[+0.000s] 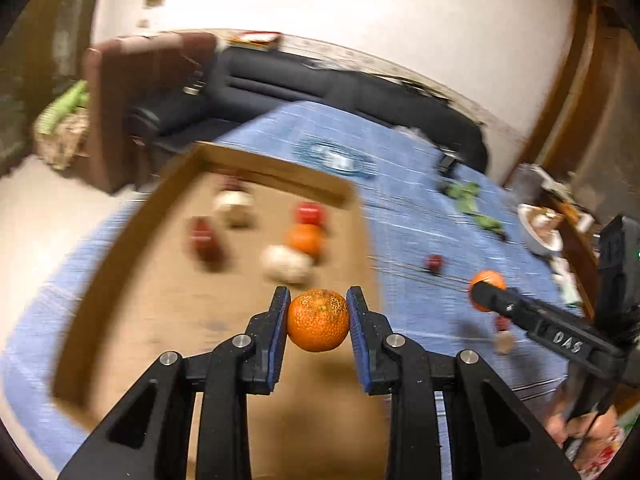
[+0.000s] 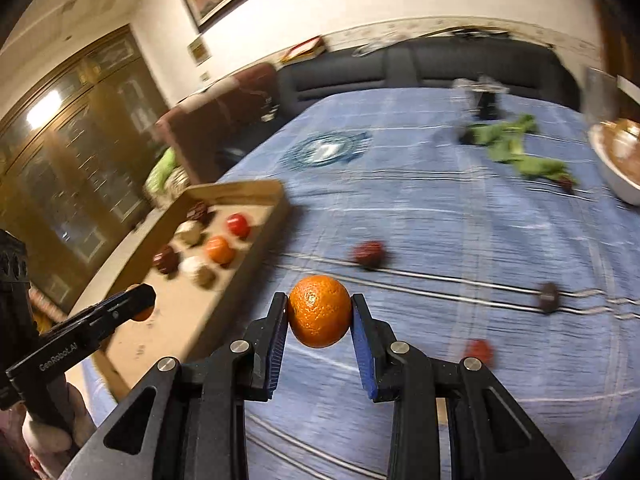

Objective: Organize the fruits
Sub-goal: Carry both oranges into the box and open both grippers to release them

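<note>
two oranges in hand, a few fruits left on the cloth

nearest the lens in the left wrist view, the left tongs (image 1: 318,308) are closed partway onto an orange (image 1: 318,319), its sides pressed by both blue pads, held above the near end of the cardboard tray (image 1: 132,288). ahead of these tongs, further into the tray, sit blurred pieces: a dark red one at the left, a pale one beyond it, then another pale one, a second orange fruit (image 1: 306,239) and a red one behind it.

to the right, the right tongs (image 2: 320,314) grip their own orange (image 2: 319,310) the same way, partly closed and pinching it, over the blue cloth (image 2: 440,208) just beside the tray's right wall.

ahead and to the right of these tongs, a dark red fruit (image 2: 370,253), a small dark piece (image 2: 548,297) and a red one (image 2: 478,350) lie loose on the cloth. further off are green leaves (image 2: 516,150) and a bowl (image 2: 616,168) at the edge.

by my reading the job is past halfway: about six pieces are in the tray, two oranges are on the way, and roughly three remain to collect.
</note>
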Demonstrator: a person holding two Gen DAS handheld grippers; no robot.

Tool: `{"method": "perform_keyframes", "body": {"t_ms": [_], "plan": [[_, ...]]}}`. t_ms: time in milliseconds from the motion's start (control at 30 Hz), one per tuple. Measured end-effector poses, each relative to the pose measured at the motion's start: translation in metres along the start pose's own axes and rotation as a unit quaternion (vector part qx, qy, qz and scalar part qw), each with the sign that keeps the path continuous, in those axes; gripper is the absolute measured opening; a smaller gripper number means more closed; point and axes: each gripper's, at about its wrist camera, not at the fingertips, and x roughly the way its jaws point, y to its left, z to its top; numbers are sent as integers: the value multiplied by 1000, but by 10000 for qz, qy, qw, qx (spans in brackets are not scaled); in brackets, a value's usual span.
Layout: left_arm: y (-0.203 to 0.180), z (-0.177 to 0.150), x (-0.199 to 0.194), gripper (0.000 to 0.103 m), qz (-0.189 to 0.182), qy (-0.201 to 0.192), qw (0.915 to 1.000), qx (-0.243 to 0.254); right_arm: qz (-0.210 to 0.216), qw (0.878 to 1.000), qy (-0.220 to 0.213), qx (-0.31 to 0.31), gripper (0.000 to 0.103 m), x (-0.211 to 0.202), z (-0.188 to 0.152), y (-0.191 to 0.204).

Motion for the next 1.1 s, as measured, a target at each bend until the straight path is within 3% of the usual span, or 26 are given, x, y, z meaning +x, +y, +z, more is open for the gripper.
{"method": "perform_keyframes", "body": {"t_ms": [200, 367, 633, 800, 900, 1100], "plan": [[49, 13, 11, 28, 429, 280, 9983, -291, 415, 9972, 333, -516, 35, 37, 6, 64], [67, 26, 34, 28, 582, 585, 9961, -301, 366, 9916, 596, -1091, 35, 65, 4, 107], [69, 18, 58, 28, 639, 936, 9934, -202, 309, 9863, 945, -1313, 35, 98, -6, 123], [75, 18, 56, 31, 552, 895, 9938, -359, 253, 9856, 941, -1381, 35, 104, -8, 130], [79, 18, 50, 43, 522, 813, 9941, -498, 270, 9859, 912, -1379, 36, 106, -9, 131], [86, 19, 26, 50, 295, 512, 9935, -971, 329, 9872, 829, -1323, 38, 103, -4, 132]]}}
